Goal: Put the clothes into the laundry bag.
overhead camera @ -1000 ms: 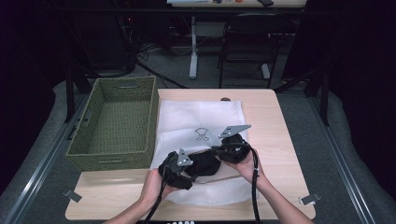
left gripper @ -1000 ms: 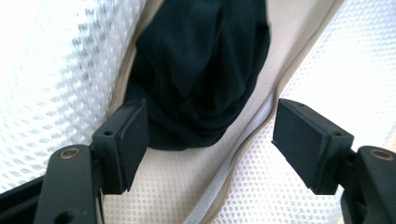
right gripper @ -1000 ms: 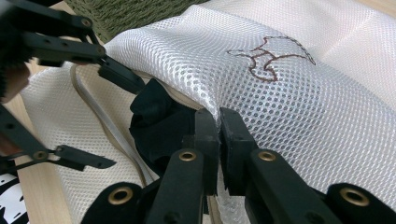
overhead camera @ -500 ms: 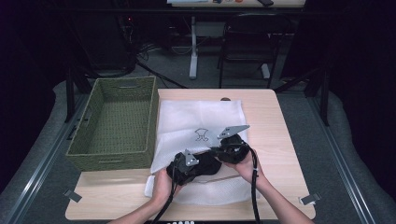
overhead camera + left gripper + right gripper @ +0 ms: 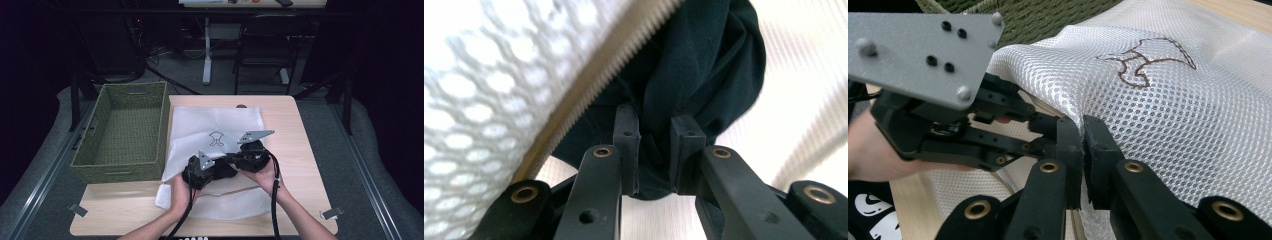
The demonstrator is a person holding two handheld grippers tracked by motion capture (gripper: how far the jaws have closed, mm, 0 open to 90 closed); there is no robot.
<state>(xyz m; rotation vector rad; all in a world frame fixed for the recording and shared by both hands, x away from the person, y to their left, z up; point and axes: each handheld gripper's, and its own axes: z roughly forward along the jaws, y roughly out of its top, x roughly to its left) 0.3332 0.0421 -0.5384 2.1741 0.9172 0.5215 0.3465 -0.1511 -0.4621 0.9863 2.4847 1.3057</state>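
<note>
The left gripper (image 5: 653,150) has its jaws drawn in on a bunched fold of dark cloth (image 5: 704,65), pads pressing it from both sides; they have just been closing on it. Seen from the left gripper view, the cloth runs straight ahead of the jaws and up into the gap under the zip edge (image 5: 624,65) of the white mesh bag (image 5: 484,100), so the bag's mouth lies directly beyond the tips, along the gripper's own line.

The right gripper (image 5: 1082,150) is clamped tight on the upper lip of the mesh bag (image 5: 1158,115), pinching a thin layer of netting and lifting it (this is what keeps the mouth open). In the right gripper view the left gripper (image 5: 1048,125) sits just beside it, pointing in under the raised lip.

From the high view the two grippers, left (image 5: 202,167) and right (image 5: 250,152), meet near the front part of the bag (image 5: 215,122), which lies flat on the table (image 5: 295,130) with its long axis running away from the person. The embroidered mark (image 5: 216,137) lies just beyond the grippers. A woven green basket (image 5: 125,130) stands to the left, touching or just beside the bag's edge.

The coming move, I judge, is a push of the cloth forward and deeper into the bag; the left hand holds the garment and is the one to travel, while the right holds the opening.
</note>
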